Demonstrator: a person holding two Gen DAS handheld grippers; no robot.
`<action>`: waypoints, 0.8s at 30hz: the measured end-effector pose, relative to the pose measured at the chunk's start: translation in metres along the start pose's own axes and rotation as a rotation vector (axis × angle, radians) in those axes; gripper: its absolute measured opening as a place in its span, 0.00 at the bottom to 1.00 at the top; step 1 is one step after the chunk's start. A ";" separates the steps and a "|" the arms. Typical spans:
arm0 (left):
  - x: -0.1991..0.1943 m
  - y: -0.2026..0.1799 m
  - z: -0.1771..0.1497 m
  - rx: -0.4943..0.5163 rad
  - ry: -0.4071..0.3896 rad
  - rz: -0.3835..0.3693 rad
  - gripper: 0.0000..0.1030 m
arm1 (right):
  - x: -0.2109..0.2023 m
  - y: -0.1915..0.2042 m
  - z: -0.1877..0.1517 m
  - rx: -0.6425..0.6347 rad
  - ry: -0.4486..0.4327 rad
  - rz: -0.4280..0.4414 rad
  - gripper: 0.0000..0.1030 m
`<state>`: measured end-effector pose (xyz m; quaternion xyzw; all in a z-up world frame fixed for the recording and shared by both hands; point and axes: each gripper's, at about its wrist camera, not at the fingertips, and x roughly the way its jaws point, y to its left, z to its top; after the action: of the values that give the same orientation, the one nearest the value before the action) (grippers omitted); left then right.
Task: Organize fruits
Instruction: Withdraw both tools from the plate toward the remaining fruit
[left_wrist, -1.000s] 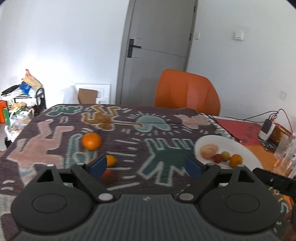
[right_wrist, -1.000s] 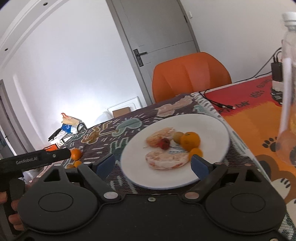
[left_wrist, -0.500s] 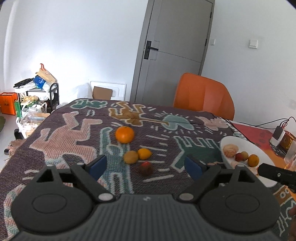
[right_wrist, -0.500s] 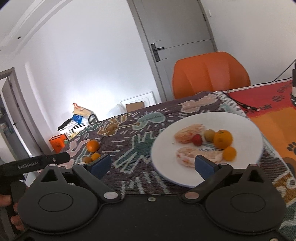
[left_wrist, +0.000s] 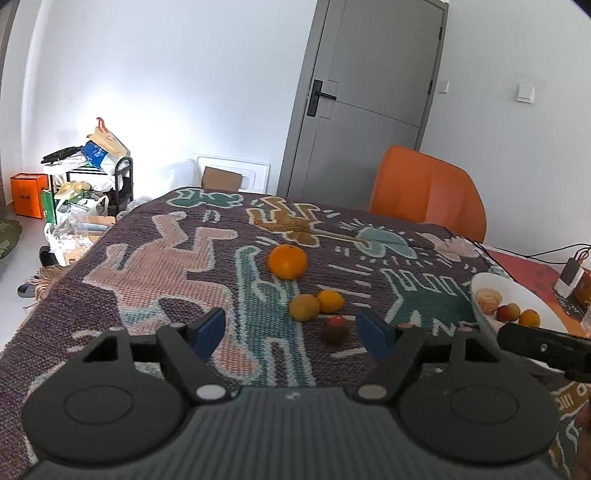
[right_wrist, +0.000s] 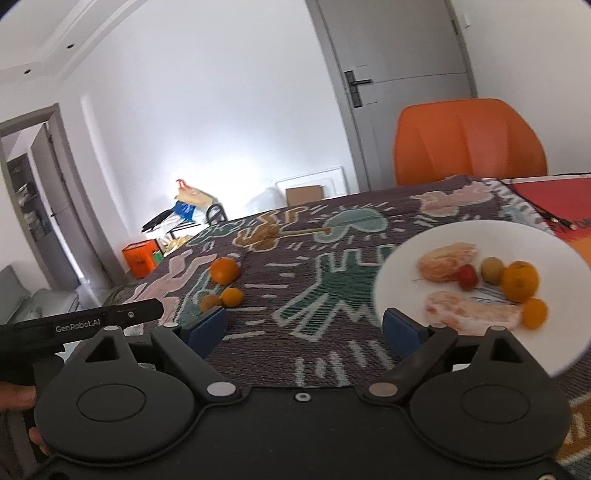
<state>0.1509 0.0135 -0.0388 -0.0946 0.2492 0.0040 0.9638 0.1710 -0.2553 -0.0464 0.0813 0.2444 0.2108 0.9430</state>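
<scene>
A large orange (left_wrist: 287, 262) lies on the patterned tablecloth (left_wrist: 177, 258), with a yellow-brown fruit (left_wrist: 304, 307), a small yellow-orange fruit (left_wrist: 330, 301) and a dark red fruit (left_wrist: 335, 329) nearer me. A white plate (right_wrist: 424, 258) to the right holds peeled citrus pieces (right_wrist: 447, 256), a red fruit (right_wrist: 467, 277) and oranges (right_wrist: 520, 280). My left gripper (left_wrist: 291, 330) is open and empty, just short of the loose fruits. My right gripper (right_wrist: 304, 325) is open and empty, left of the plate.
An orange chair (left_wrist: 428, 192) stands at the table's far side before a grey door (left_wrist: 362, 96). Cables and a charger (left_wrist: 570, 271) lie at the far right on a red mat. A cluttered rack (left_wrist: 88, 173) stands on the floor at the left.
Both grippers have pulled back and swung left. The loose fruits now sit between the left fingers, and the plate has shifted to the right in both views.
</scene>
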 end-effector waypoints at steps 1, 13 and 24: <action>0.001 0.002 0.000 0.000 0.001 0.002 0.71 | 0.003 0.003 0.000 -0.007 0.004 0.005 0.88; 0.010 0.021 0.004 0.008 0.007 0.030 0.61 | 0.049 0.032 0.008 -0.061 0.094 0.083 0.73; 0.020 0.034 0.008 0.006 0.022 0.038 0.54 | 0.091 0.057 0.012 -0.103 0.176 0.134 0.62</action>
<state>0.1707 0.0477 -0.0481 -0.0870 0.2615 0.0204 0.9611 0.2288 -0.1648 -0.0608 0.0299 0.3091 0.2922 0.9045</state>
